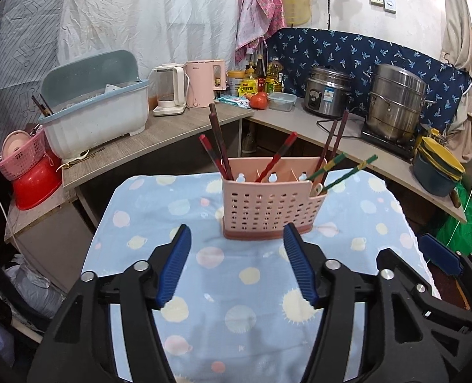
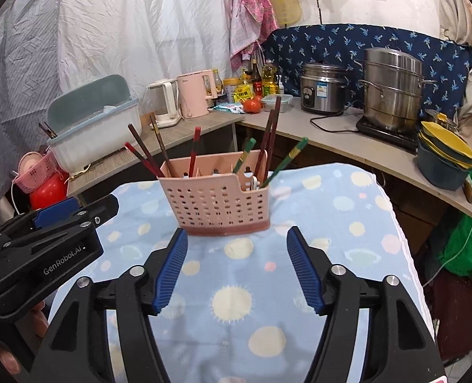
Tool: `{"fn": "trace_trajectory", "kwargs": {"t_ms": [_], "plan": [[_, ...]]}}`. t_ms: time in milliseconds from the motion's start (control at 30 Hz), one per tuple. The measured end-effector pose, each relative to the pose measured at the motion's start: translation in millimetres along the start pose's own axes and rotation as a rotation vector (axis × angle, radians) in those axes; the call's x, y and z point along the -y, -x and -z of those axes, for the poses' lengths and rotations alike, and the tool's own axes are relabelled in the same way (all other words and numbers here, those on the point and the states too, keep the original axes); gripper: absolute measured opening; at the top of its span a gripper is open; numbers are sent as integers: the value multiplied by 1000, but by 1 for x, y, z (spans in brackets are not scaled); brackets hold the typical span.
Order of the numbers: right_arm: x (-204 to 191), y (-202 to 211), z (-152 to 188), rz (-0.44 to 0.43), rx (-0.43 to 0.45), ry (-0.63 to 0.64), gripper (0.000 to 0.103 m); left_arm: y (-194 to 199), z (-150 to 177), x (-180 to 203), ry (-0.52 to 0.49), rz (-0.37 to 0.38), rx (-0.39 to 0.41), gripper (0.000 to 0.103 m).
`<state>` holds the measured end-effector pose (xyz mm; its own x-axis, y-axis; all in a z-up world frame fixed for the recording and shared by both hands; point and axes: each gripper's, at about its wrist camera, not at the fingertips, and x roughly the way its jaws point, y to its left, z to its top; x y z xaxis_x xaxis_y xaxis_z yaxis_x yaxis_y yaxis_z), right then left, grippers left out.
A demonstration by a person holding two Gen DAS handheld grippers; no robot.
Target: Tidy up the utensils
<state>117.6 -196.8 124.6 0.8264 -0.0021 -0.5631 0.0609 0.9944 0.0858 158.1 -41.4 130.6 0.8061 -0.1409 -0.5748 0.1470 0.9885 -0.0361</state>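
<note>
A pink perforated utensil holder (image 1: 269, 206) stands upright on the blue patterned cloth (image 1: 236, 287); it also shows in the right wrist view (image 2: 221, 202). Red chopsticks (image 1: 276, 156), dark brown chopsticks (image 1: 218, 142) and green chopsticks (image 1: 347, 170) stick up out of its compartments, with white spoon handles (image 1: 272, 177) between them. My left gripper (image 1: 237, 233) is open and empty, just in front of the holder. My right gripper (image 2: 237, 234) is open and empty, also just in front of it. The left gripper's body (image 2: 44, 245) shows at the left of the right wrist view.
Behind the cloth runs an L-shaped counter (image 1: 159, 140) with a dish rack (image 1: 95, 111), two kettles (image 1: 201, 84), bottles, a rice cooker (image 1: 327, 92), a steel steamer pot (image 1: 394, 102) and stacked bowls (image 1: 438, 166). A pink basket (image 1: 20, 156) sits on a red basin at the left.
</note>
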Motion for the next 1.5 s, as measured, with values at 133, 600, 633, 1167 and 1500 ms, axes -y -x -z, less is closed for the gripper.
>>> {"fn": "trace_trajectory", "kwargs": {"t_ms": [133,600,633,1167,1500], "plan": [[5,8,14,23,-6,-21,72,8,14,6,-18,-36,4,74],[16,18,38,82,-21,-36,86,15,36,5,-2,-81,-7,92],[15,19,38,87,-22,-28,86,15,38,5,1,-82,-12,92],[7,21,44,107,-21,9,96,7,45,-5,32,-88,-38,94],[5,17,48,109,-37,13,96,2,50,-8,44,-110,-57,94]]}}
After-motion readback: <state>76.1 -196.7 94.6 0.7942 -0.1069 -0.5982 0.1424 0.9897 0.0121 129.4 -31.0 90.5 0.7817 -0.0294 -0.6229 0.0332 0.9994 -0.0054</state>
